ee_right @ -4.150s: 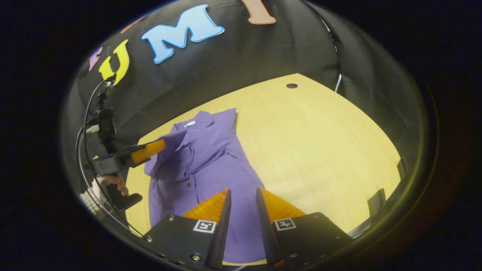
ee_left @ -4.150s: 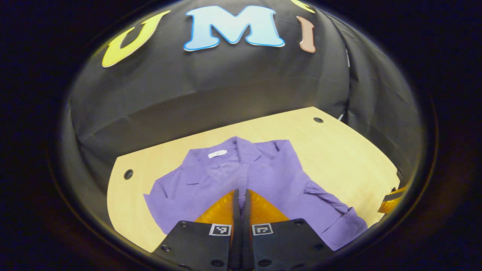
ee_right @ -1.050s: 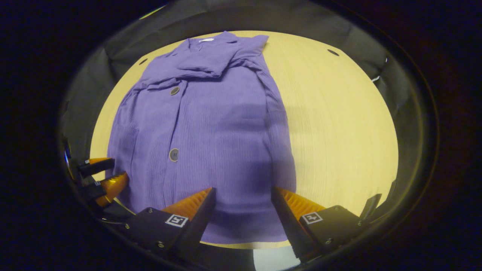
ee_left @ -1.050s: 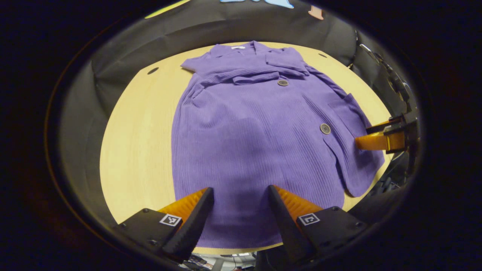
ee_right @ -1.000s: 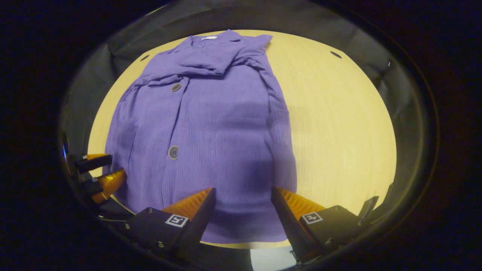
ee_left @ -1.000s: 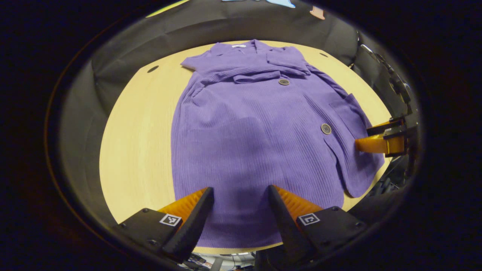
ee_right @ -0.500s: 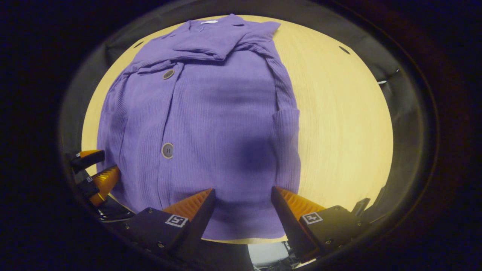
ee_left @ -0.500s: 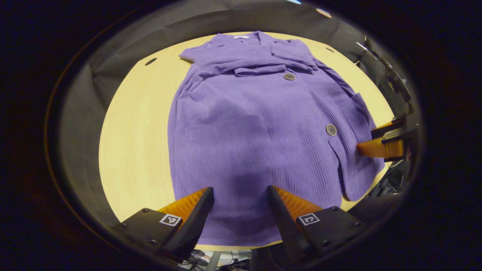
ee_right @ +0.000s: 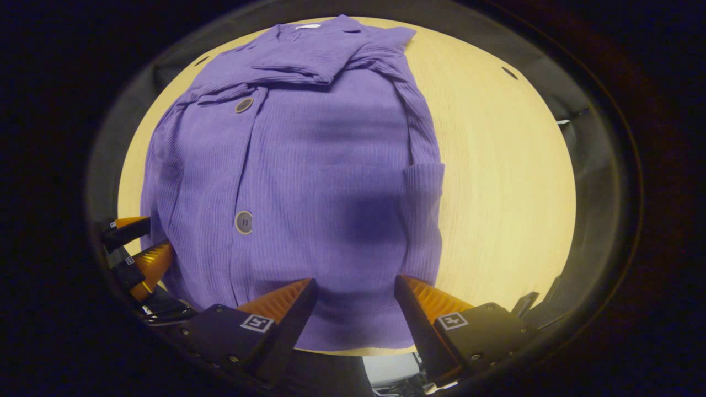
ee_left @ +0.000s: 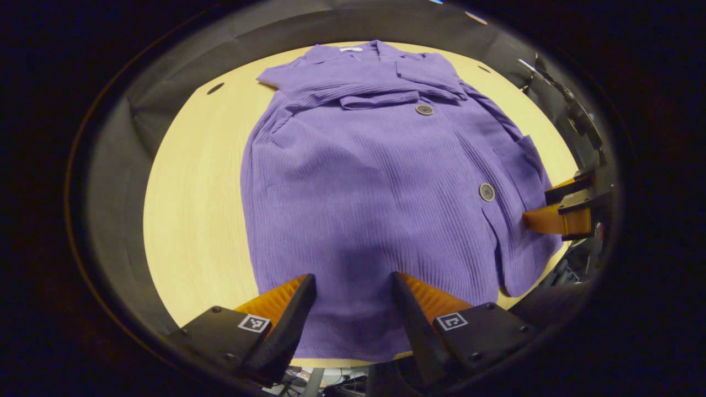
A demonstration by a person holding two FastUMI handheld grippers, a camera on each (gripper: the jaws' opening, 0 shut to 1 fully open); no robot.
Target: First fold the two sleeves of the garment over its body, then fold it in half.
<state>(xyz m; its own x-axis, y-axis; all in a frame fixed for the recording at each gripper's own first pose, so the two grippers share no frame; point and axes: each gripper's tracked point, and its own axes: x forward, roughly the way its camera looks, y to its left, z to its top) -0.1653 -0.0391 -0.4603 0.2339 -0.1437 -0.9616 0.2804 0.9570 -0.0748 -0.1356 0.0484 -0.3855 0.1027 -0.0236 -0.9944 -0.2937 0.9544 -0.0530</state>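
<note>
Cloth-walled booth [ee_left: 138, 110], wooden table [ee_left: 193, 209]

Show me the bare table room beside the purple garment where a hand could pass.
Bare table lies between the purple garment and the booth wall in the right gripper view. A narrower strip borders its other side in the left gripper view. The near hem is crowded: the left gripper and right gripper hang open over it.
</note>
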